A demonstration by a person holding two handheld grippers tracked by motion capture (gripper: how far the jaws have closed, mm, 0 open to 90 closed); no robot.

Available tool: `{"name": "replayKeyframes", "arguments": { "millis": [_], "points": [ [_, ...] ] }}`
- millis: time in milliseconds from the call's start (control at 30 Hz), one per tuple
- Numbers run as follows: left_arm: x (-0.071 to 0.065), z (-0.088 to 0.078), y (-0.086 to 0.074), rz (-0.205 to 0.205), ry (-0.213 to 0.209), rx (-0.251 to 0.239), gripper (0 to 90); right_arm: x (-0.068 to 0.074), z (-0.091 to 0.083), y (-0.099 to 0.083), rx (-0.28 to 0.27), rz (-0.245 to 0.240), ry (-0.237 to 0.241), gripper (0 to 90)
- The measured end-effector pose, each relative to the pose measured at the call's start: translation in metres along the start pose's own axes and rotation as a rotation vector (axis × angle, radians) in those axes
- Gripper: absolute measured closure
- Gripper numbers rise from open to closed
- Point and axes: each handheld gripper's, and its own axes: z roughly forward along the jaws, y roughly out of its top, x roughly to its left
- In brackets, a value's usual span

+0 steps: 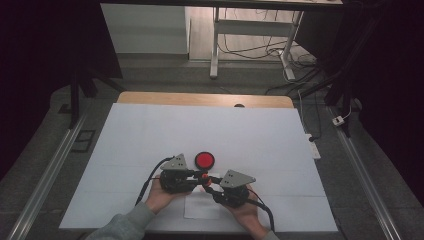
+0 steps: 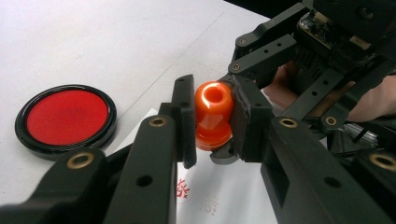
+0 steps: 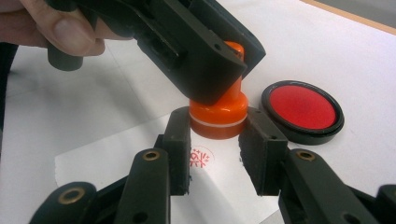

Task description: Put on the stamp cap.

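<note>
Stamp (image 2: 213, 114) clamped by L fingers (image 2: 185, 121) & R fingers (image 3: 261, 144); ink pad (image 3: 302, 111) beside.

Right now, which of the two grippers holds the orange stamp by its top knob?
The left gripper: its jaws clamp the rounded knob of the orange stamp, while the right gripper grips the wide base just above the paper.

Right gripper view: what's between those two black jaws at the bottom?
In that view, the orange stamp, its base flanked by both jaws, above a red imprint on the paper.
</note>
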Motion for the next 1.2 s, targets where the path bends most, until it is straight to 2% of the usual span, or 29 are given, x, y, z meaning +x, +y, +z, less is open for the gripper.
{"name": "replayKeyframes", "arguments": {
  "millis": [400, 600, 767, 800, 1067, 1200],
  "points": [
    [0.004, -0.009, 0.003, -0.023, -0.012, -0.041, 71.9, -0.002, -0.002, -0.001, -0.002, 0.009, 0.004, 55.1],
    [0.005, -0.013, 0.005, -0.022, -0.006, -0.042, 71.8, -0.01, -0.01, -0.004, -0.002, 0.035, -0.019, 53.1],
    [0.006, -0.015, 0.007, -0.018, -0.004, -0.036, 71.8, -0.016, -0.019, -0.008, 0.025, 0.027, -0.048, 51.6],
    [0.006, -0.016, 0.007, -0.016, -0.002, -0.035, 71.8, -0.018, -0.021, -0.009, 0.034, 0.017, -0.059, 51.4],
    [0.007, -0.018, 0.007, -0.019, 0.0, -0.031, 71.8, -0.035, -0.048, -0.022, 0.067, 0.038, -0.111, 50.8],
    [0.007, -0.019, 0.007, -0.018, 0.001, -0.027, 71.8, -0.046, -0.067, -0.032, 0.066, 0.083, -0.148, 50.5]
  ]
}}
